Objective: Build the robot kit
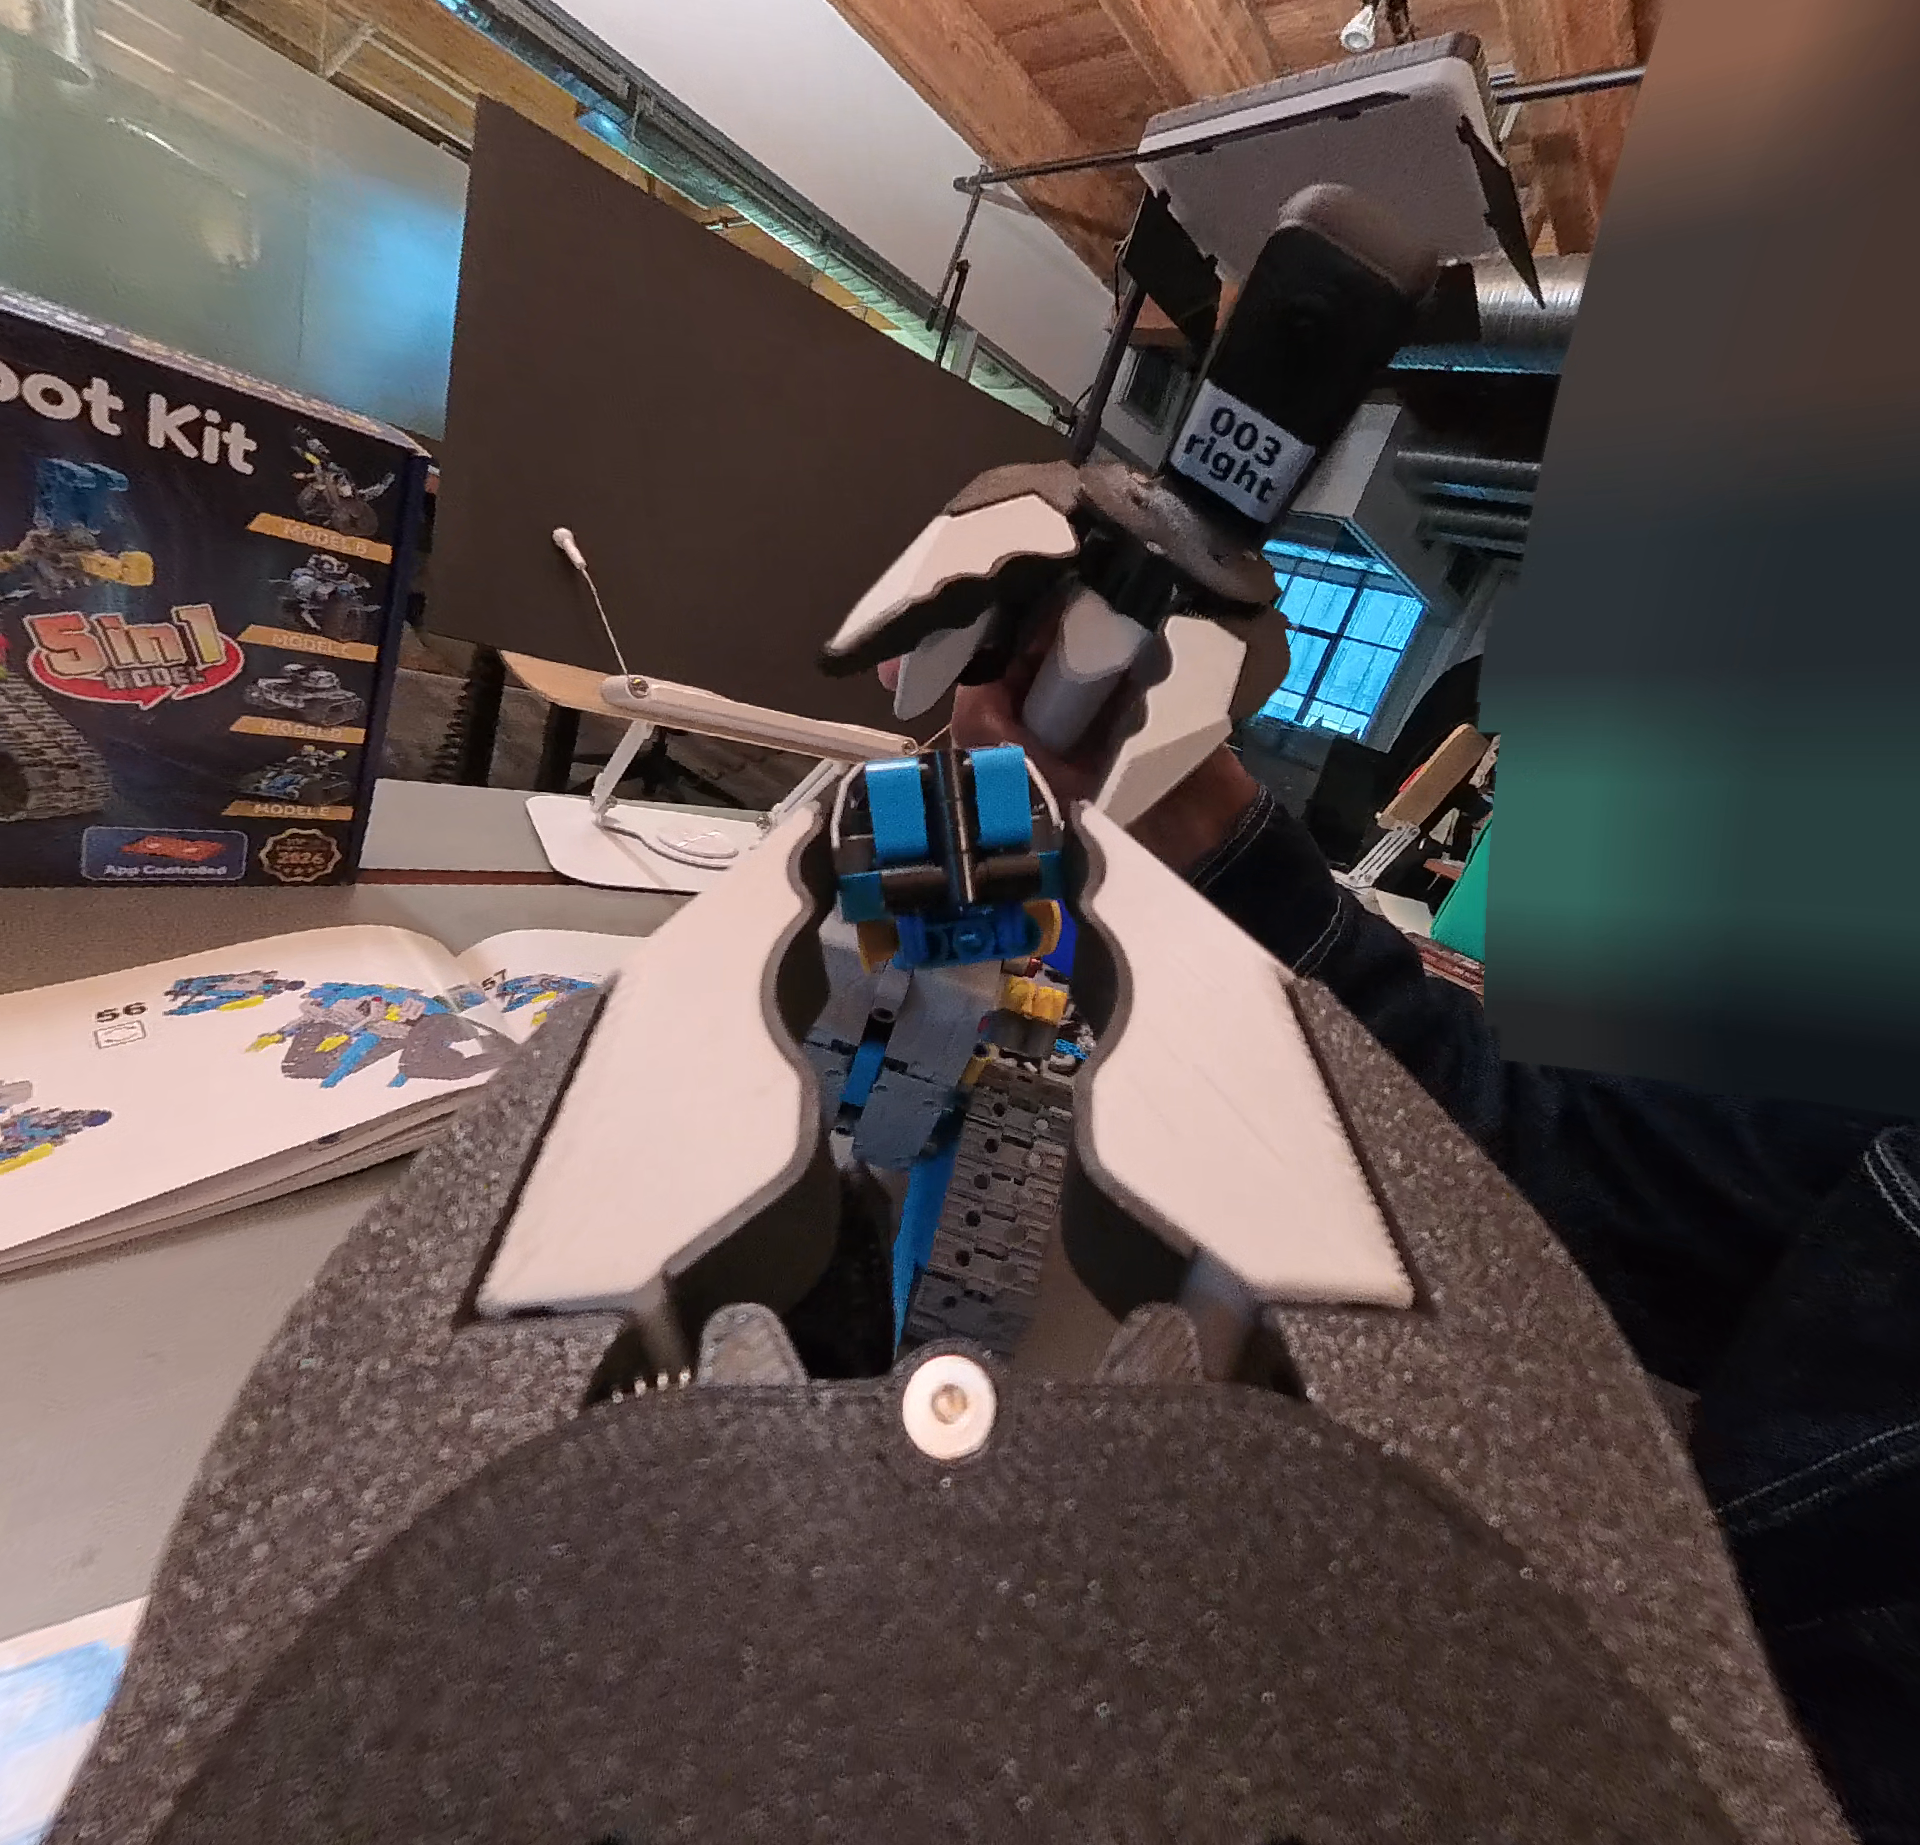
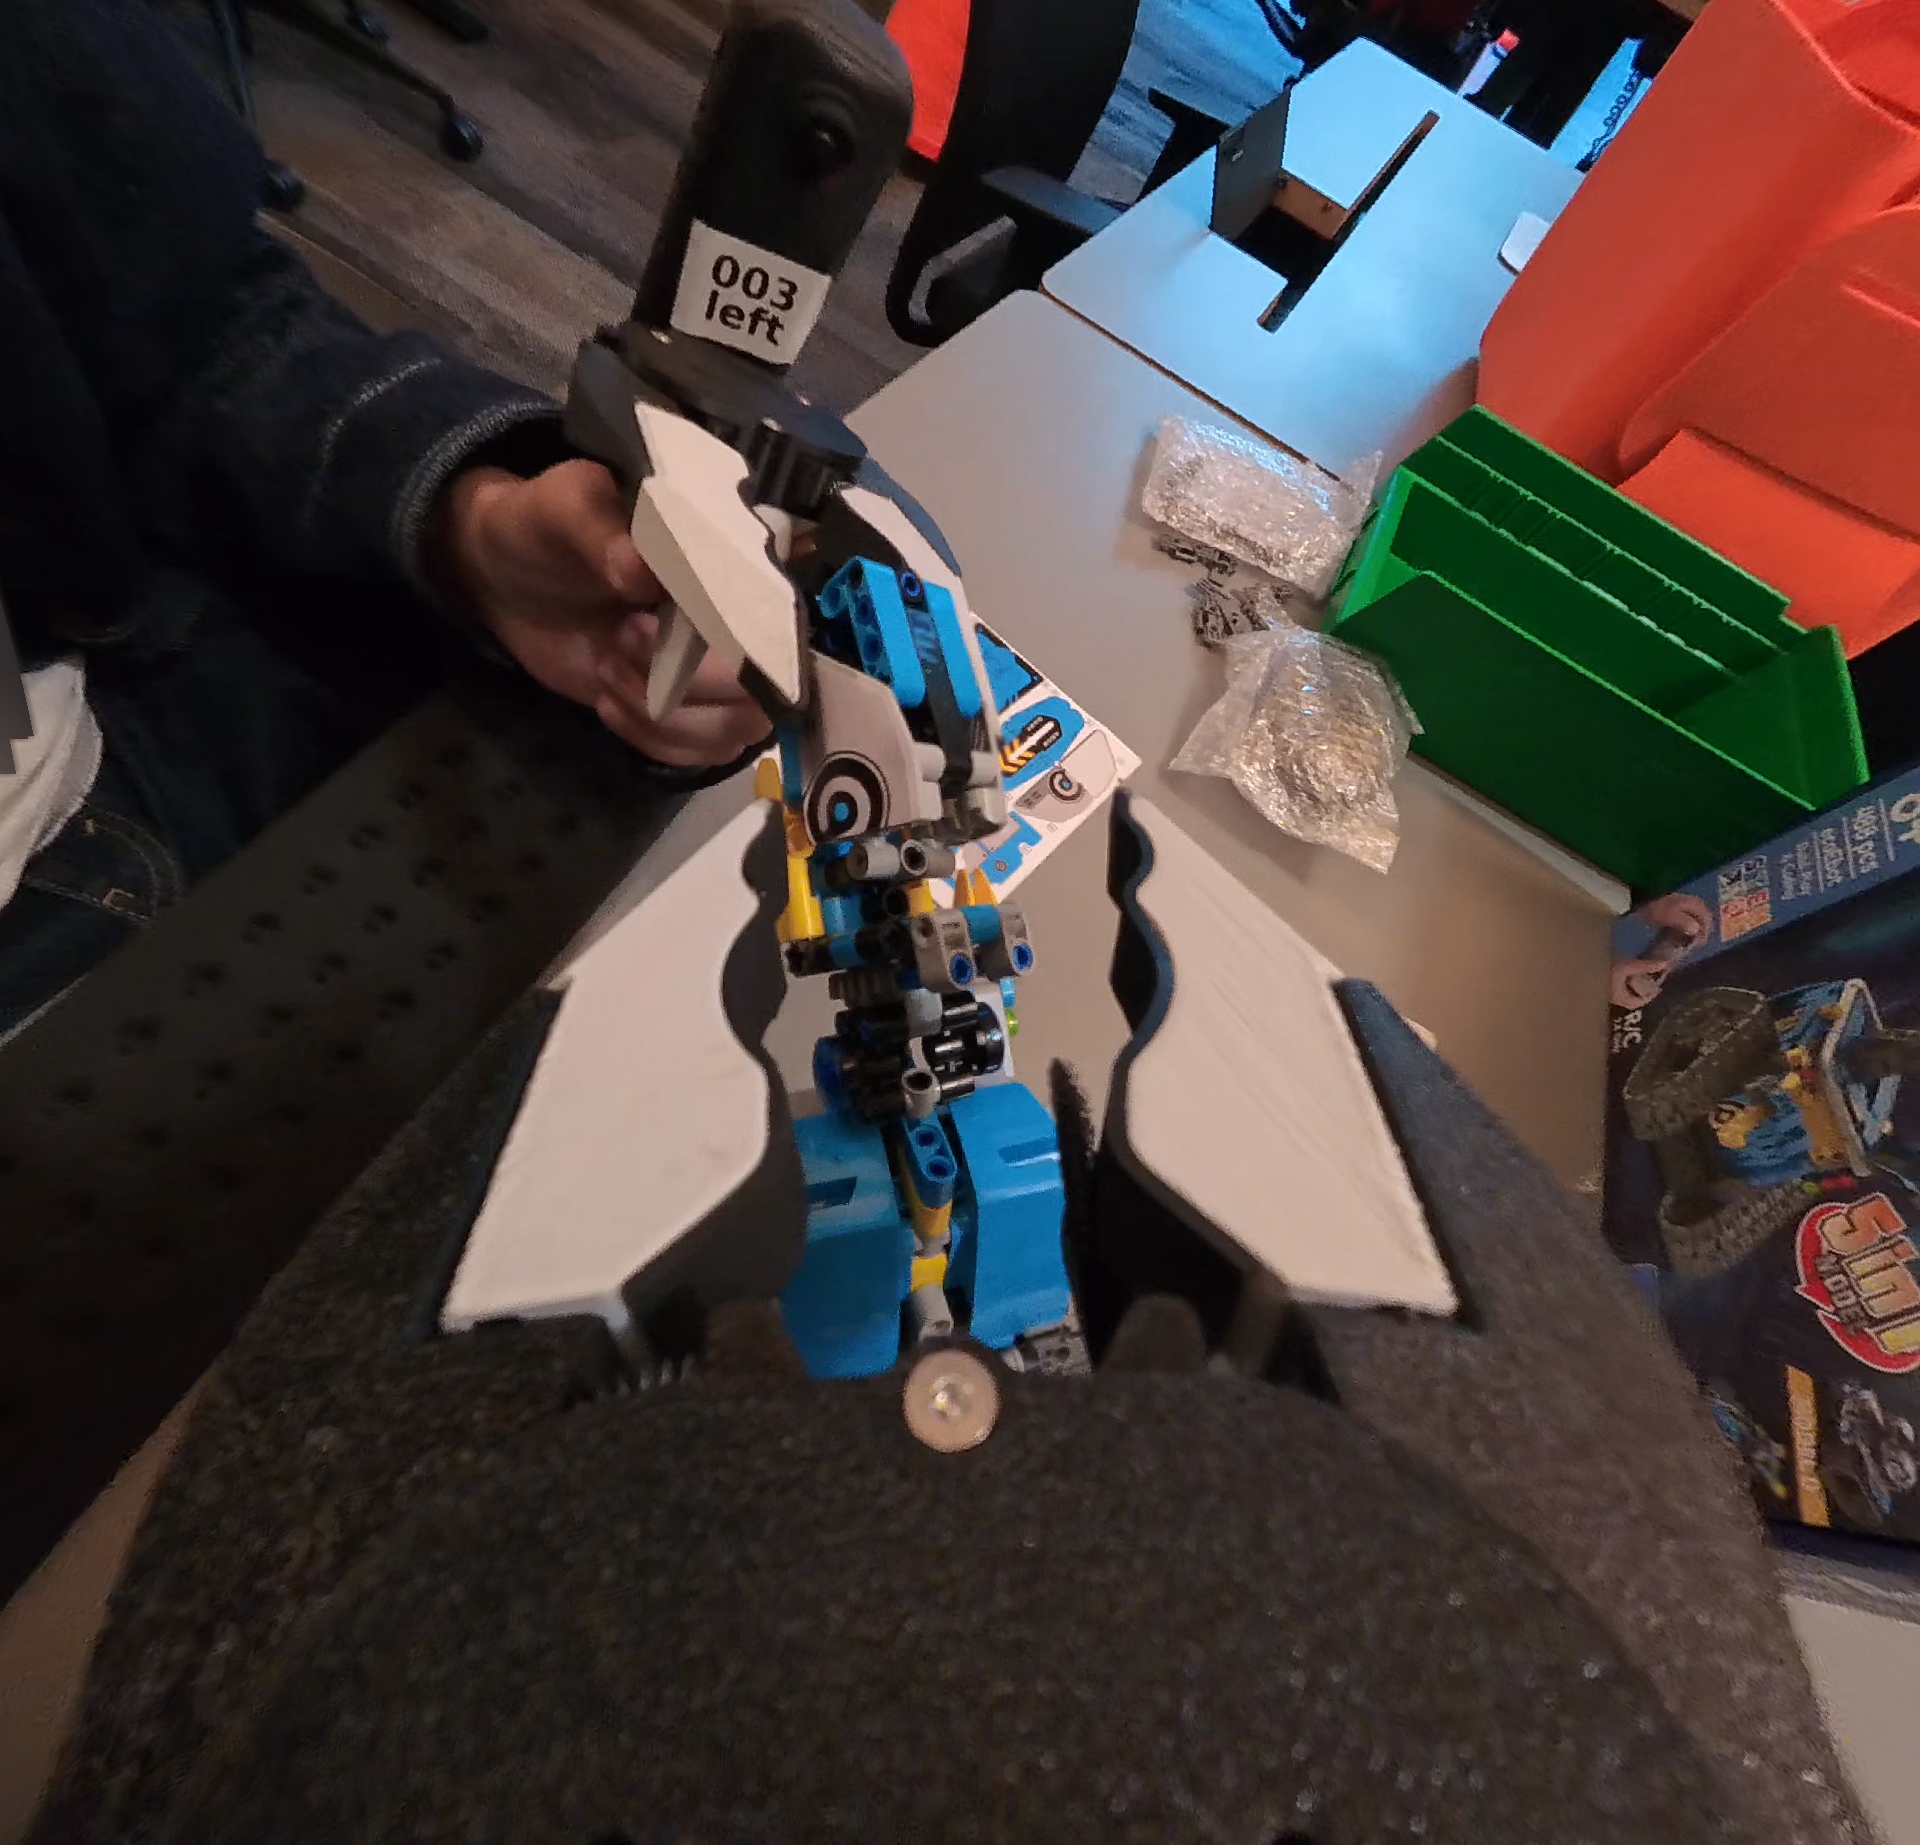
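Right wrist view alone shows green bins (image 2: pixel 1621 694) beside the brick robot (image 2: pixel 904 964).

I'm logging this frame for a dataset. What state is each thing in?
Left gripper: shut on the brick robot model's top.
Right gripper: open, fingers either side of the model.
Brick robot model: partly built, upright, held up.
Instruction booklet: open, flat.
Kit box: standing.
Plastic bags: crumpled, parts inside.
Green bin: contents unclear.

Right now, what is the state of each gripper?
Left gripper: closed on the toy robot.
Right gripper: open, toy robot between its fingers.
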